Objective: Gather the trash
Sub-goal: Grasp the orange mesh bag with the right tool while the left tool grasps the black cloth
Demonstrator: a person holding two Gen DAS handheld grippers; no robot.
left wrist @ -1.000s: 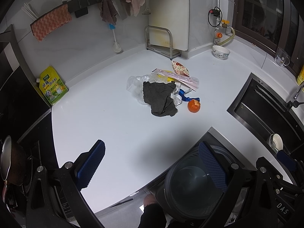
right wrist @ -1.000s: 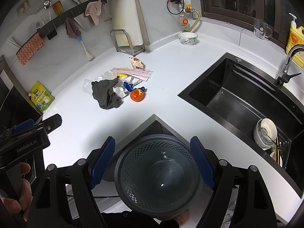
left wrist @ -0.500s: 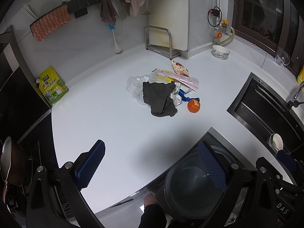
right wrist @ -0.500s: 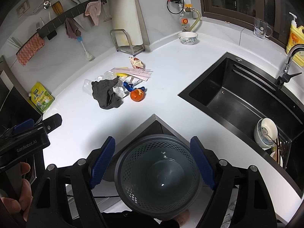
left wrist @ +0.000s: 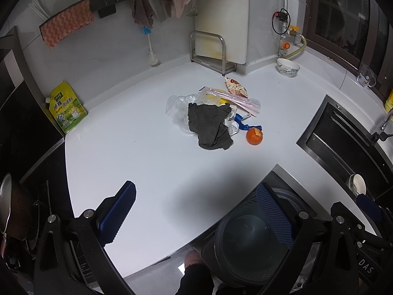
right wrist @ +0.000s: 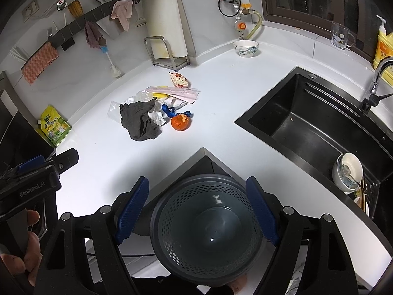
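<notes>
Both hand-held grippers, left (left wrist: 196, 211) and right (right wrist: 197, 211), wide open, empty; trash pile (right wrist: 157, 108) mid-counter (right wrist: 221, 93), perforated bin (right wrist: 208, 231) below.

I read both views as dim indoor light from overhead. A soft shadow darkens the glossy white countertop (left wrist: 147, 152) near its front edge. Fisheye bends the edges; corners vignette to black. A small glare spot sits inside the perforated grey plastic bin (right wrist: 212, 239). Focus is sharp.

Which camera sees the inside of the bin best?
The right wrist view: the trash bin sits centred, open and empty down to its bottom. In the left wrist view it is off in the corner, partly hidden behind a tong finger.
</notes>
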